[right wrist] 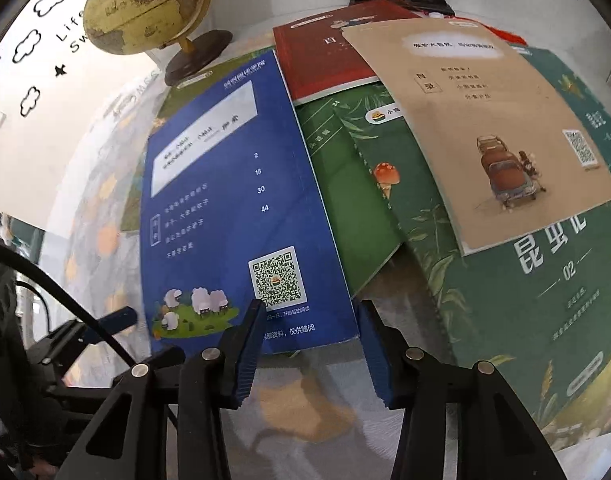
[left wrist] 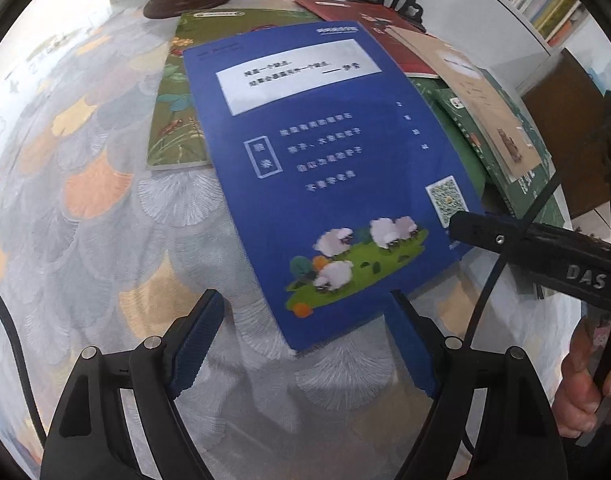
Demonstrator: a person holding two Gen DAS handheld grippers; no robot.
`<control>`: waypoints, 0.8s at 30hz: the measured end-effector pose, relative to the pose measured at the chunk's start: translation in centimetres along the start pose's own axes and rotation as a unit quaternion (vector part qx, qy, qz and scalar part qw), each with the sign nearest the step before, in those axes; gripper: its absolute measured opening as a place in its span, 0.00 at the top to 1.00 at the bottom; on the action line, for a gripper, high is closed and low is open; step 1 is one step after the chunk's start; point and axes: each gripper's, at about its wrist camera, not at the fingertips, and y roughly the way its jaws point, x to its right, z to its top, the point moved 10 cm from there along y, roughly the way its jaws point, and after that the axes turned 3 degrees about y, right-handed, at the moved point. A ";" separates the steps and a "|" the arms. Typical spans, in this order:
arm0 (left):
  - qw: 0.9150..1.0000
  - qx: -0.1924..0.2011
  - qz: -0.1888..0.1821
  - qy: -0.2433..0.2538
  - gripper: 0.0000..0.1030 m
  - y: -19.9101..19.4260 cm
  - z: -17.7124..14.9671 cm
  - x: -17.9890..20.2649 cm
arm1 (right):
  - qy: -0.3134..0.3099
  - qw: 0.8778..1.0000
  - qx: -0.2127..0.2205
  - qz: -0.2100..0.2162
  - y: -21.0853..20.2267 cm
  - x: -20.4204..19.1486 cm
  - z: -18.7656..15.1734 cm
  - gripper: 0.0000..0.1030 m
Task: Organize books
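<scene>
We judge the blue book point(right wrist: 241, 200) thin, floppy (slick cover); right gripper point(right wrist: 309, 320) straddles its lower corner, unclenched; left gripper point(left wrist: 305, 320) gapes empty.

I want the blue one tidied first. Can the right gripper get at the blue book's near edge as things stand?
Probably yes. The right gripper sits at the blue book's near corner, fingers straddling its edge with nothing between. No other book covers that corner; the green book lies beside it.
</scene>
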 end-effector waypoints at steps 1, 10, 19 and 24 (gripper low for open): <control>1.000 0.001 -0.003 0.002 0.22 0.0 -0.1 0.1 | -0.003 1.000 0.002 0.010 -0.3 -0.3 -0.1 0.56; 1.000 0.010 -0.015 0.015 0.21 -0.5 -0.9 -0.6 | -0.009 0.997 -0.005 0.076 -0.2 -2.4 -0.4 0.56; 0.999 0.012 -0.003 0.036 0.21 -0.5 -0.9 -1.5 | -0.005 0.992 0.014 0.129 -0.6 -3.5 1.3 0.56; 0.998 0.008 0.007 0.063 0.21 -0.2 -0.9 -1.0 | -0.044 0.987 0.019 0.152 -3.0 -4.9 0.1 0.56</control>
